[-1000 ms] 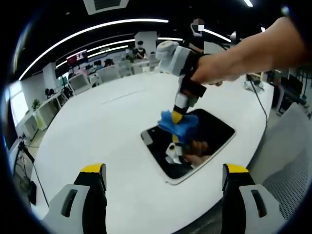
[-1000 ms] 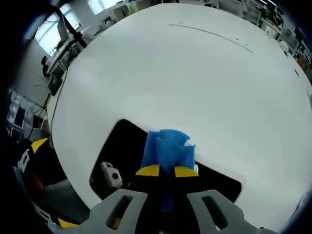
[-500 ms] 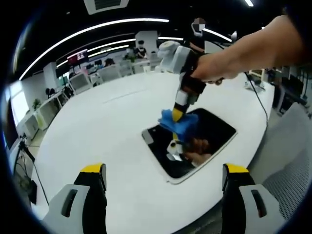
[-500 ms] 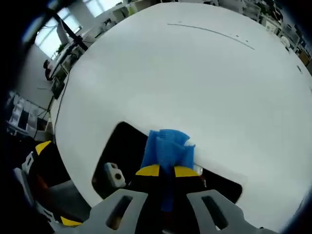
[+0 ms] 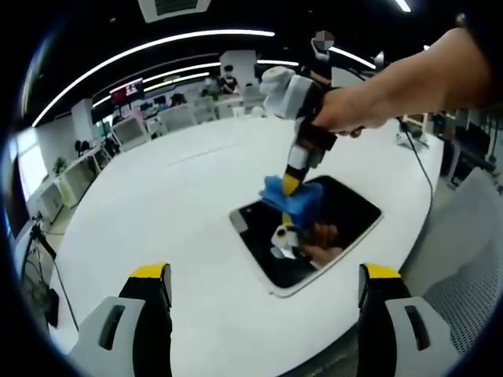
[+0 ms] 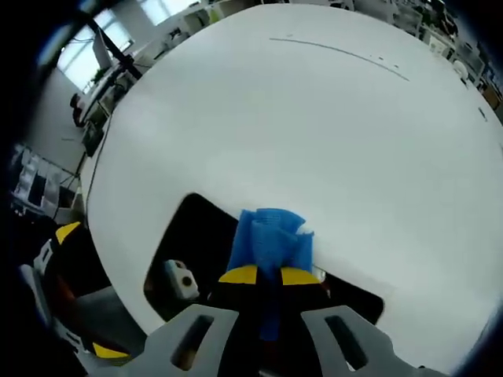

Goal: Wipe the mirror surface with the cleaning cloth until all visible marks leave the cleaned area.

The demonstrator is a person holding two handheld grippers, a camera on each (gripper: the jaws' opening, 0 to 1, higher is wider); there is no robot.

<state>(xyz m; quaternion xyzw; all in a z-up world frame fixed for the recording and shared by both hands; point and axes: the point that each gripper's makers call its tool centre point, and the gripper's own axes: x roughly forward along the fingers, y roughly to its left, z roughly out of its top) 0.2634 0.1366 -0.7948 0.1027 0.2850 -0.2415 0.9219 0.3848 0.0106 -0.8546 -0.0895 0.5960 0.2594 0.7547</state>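
The right gripper (image 6: 268, 276) has its yellow-tipped jaws pinched together on a blue cloth (image 6: 269, 236), pressing it onto the mirror (image 6: 196, 236); in the left gripper view the same gripper (image 5: 292, 184) comes down from a hand (image 5: 355, 110) and holds the cloth (image 5: 295, 198) against the mirror (image 5: 346, 208) near its far edge. The left gripper (image 5: 259, 294) hangs over the near table edge with its jaws spread wide apart and nothing between them. There is one mirror, dark with a pale rim, lying flat on a round white table (image 5: 165, 204), and one cloth. Around the table is an open office with desks, monitors and long curved ceiling lights (image 5: 149, 49).
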